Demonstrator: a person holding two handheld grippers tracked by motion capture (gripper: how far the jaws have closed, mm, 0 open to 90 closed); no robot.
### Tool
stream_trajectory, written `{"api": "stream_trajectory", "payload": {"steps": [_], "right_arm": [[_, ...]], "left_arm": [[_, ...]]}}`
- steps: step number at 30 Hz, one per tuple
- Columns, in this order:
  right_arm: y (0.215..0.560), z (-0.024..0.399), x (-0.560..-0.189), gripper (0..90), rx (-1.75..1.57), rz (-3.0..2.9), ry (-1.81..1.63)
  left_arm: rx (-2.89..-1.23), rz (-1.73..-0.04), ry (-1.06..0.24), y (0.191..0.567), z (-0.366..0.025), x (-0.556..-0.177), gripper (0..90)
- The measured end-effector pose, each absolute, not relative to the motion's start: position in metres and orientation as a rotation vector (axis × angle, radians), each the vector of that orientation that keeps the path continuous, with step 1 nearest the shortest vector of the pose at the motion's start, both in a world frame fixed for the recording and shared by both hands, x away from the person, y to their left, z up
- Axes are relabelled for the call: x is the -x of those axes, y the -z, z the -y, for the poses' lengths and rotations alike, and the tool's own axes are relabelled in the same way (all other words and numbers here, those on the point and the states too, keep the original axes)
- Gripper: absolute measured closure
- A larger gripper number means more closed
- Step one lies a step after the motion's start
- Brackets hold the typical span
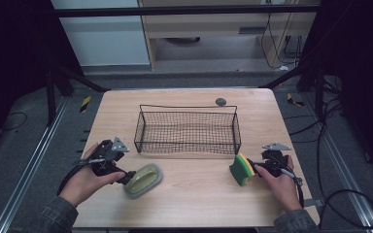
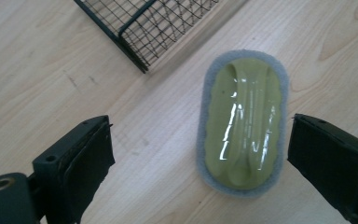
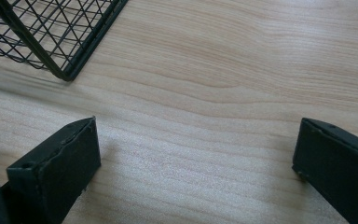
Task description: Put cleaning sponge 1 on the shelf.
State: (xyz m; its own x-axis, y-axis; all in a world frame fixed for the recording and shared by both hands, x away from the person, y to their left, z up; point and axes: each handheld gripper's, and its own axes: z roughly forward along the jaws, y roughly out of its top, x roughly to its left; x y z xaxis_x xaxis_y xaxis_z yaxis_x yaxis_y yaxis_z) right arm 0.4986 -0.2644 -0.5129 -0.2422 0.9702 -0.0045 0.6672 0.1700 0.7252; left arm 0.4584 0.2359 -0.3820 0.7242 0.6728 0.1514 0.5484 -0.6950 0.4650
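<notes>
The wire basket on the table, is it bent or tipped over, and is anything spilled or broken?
Nothing stands out. The wire basket stands upright and square on the table, with nothing in it. The green scrubber lies flat by the left claw, and the yellow-green sponge stands on edge by the right claw. No spills show.

Lab or test rig, not a home; light wood table [image 1: 189, 204] stands alone on grey floor inside a black metal frame [image 1: 184, 10], struts angling down at both sides; aluminium rails [image 1: 26, 170] run along the floor left and right, yellow-black hazard tape [image 1: 85, 103] at the far corners; loose black cables [image 1: 349, 199] trail over the floor on the right, more hanging by a pale wood cabinet [image 1: 213, 29] at the back; fixed overhead camera plus cameras on handheld tools point to a data-recording setup.
</notes>
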Motion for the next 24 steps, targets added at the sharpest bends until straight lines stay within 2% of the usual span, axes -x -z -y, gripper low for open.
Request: {"api": "stream_trajectory", "payload": {"steps": [4, 24], "right_arm": [[0.513, 0.266, -0.498, 2.7, -1.530, -1.985, -0.855], [0.512, 0.269, -0.498, 3.9, -1.516, -2.001, -0.864]], "left_arm": [[-2.579, -0.922, -0.426, 0.388, -0.228, -0.458, 6.6], [-2.781, -0.825, -0.256, 0.422, -0.187, -0.475, 36.8]]}}
